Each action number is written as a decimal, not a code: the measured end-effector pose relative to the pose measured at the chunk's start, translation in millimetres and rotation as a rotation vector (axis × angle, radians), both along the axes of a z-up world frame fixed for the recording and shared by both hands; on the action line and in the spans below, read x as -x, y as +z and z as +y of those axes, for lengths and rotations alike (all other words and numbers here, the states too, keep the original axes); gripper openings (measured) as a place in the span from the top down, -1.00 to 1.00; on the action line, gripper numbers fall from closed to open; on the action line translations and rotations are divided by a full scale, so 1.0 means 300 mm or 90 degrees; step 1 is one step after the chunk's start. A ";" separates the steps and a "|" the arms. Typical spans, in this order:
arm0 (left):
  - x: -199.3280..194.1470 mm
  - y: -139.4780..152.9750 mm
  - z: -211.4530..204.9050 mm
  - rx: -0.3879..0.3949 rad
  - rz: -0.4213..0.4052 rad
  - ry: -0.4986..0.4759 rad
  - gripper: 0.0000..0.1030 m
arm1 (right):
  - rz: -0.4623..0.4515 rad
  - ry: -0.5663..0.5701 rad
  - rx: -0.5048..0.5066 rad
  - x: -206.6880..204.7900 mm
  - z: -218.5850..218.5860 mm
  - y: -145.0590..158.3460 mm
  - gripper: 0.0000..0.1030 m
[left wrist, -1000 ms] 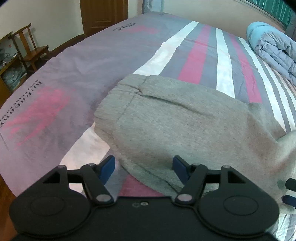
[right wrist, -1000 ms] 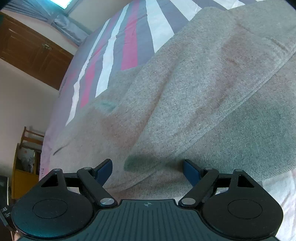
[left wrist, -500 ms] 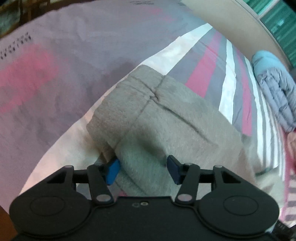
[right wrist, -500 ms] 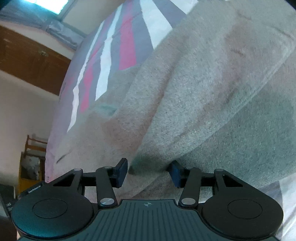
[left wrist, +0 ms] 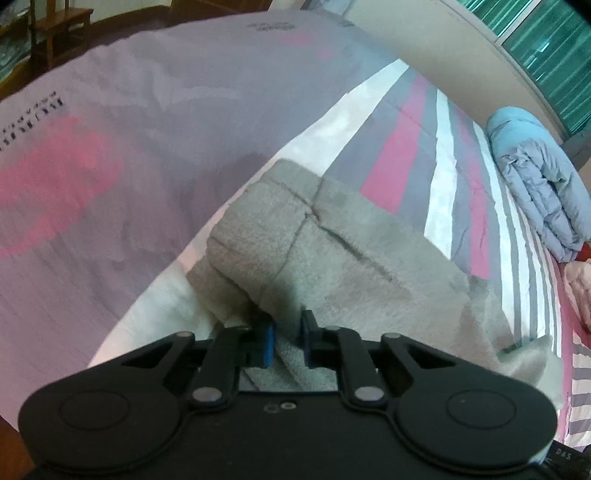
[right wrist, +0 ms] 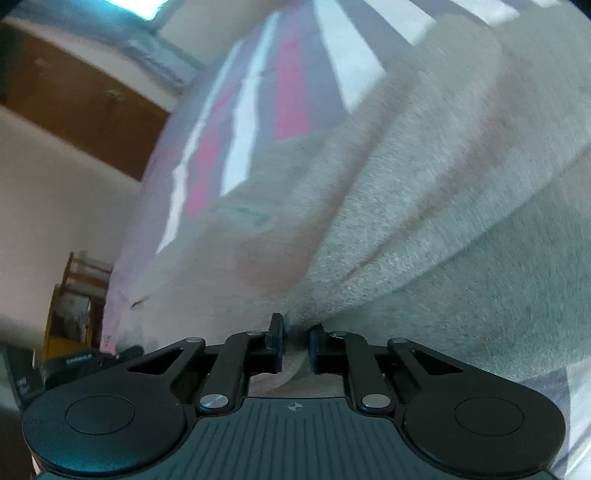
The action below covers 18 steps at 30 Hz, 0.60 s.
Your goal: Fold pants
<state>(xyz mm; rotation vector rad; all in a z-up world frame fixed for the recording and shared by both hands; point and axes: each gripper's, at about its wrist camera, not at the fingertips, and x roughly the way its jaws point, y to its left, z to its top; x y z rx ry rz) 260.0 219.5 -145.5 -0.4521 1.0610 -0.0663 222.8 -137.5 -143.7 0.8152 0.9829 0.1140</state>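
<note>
Grey fleece pants lie on a striped bedspread. In the left wrist view my left gripper is shut on the near edge of the pants by the waistband end, and the cloth bunches up between the blue pads. In the right wrist view the pants fill most of the frame. My right gripper is shut on a fold of the near edge, and the cloth rises in ridges from the pinch. The view is motion-blurred.
A rolled light-blue quilt lies at the far right of the bed. A wooden chair stands off the bed's far left. A wooden cabinet and a yellow shelf stand beyond the bed in the right wrist view.
Both grippers moved in on the near edge of the pants and went from wide open to shut on the cloth. The cloth now lifts and bunches at both pinches.
</note>
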 end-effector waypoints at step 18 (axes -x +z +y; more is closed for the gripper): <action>0.089 0.060 -0.060 -0.102 -0.015 -0.017 0.00 | 0.021 0.027 0.032 0.037 0.030 0.009 -0.47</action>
